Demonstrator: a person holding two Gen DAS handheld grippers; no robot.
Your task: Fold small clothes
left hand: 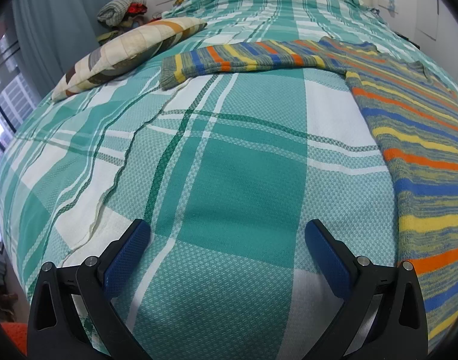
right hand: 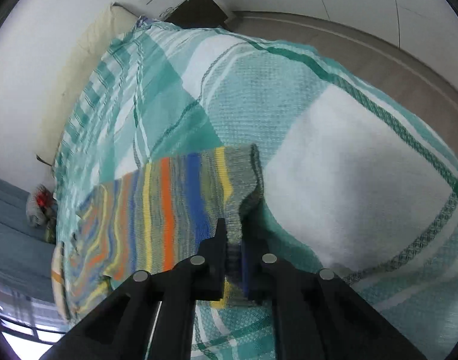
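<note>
In the left wrist view, a patchwork pillow [left hand: 130, 52] lies at upper left on the bed [left hand: 229, 180]. The left tool [left hand: 226, 258] is released and empty at the bottom. The striped knit sweater [left hand: 408, 138] is spread at right, 1 sleeve reaching left. It is judged soft, light and stretchy, best taken at cuffs or hem. In the right wrist view, the right tool [right hand: 233, 258] is clenched on the sweater's cuff [right hand: 243, 198].
</note>
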